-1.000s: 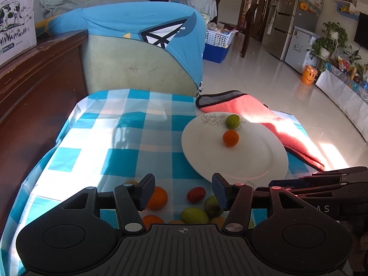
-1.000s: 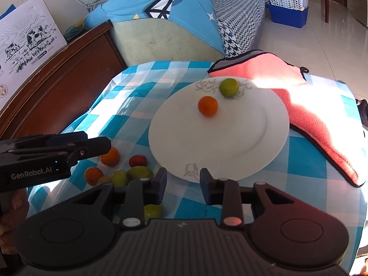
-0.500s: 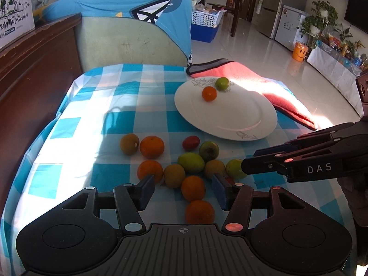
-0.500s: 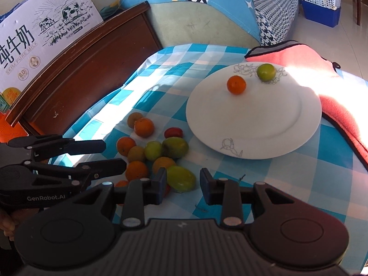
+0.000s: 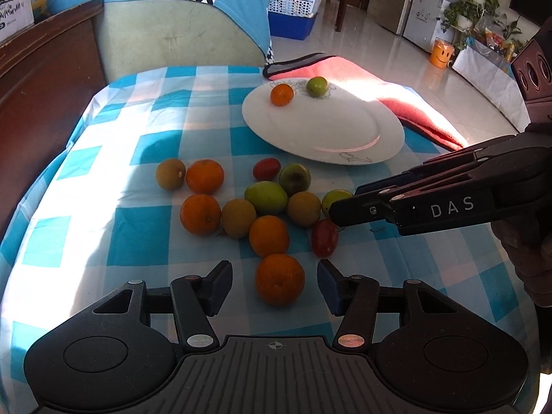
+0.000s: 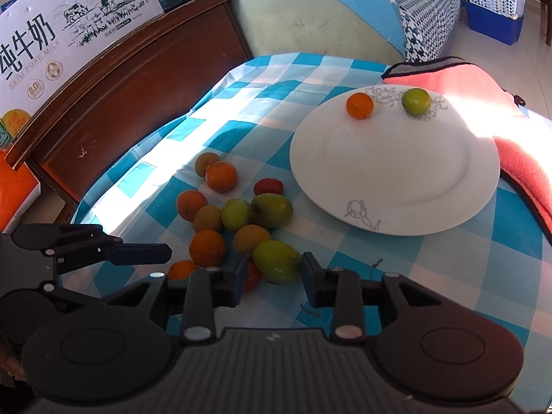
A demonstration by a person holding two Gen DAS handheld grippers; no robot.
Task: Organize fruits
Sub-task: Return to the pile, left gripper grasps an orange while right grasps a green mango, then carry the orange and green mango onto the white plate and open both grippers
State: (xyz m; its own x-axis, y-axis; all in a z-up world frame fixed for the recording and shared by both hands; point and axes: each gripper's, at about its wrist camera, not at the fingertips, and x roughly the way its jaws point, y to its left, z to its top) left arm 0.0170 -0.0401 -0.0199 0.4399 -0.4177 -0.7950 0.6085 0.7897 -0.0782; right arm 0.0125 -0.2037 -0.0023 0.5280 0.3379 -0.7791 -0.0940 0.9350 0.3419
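The left gripper [image 5: 274,281] has its jaws parted wide around an orange [image 5: 279,284] without pressing on it; there is a clear gap at each side of the fruit, which sits on the checked cloth [image 5: 114,158] near the front edge of the desk. The right gripper [image 6: 272,277] has its jaws a little apart and they have just been opening; a green fruit [image 6: 277,265] lies between them, and I cannot tell whether the pads touch it. A red fruit [image 6: 253,276] peeks out just behind that gripper's left finger [image 6: 238,281].

Out from the jaws, the loose pile of fruit [image 5: 241,200] spreads over the middle of the desk: oranges, greenish-brown ones, a second red one, several touching each other. Seen from the left wrist, the right gripper reaches in from the right side, its tips at the pile's right edge.

Beyond the pile, toward the far right corner, stands a white plate [image 5: 345,138] with a small orange [image 5: 282,94] and a green fruit [image 5: 317,86] near its far rim, apart from each other. A pink cloth [image 5: 396,103] lies beside the plate at the right edge. A dark wooden board [image 6: 120,86] runs along the left edge of the desk, with a milk carton box [image 6: 51,34] on it.
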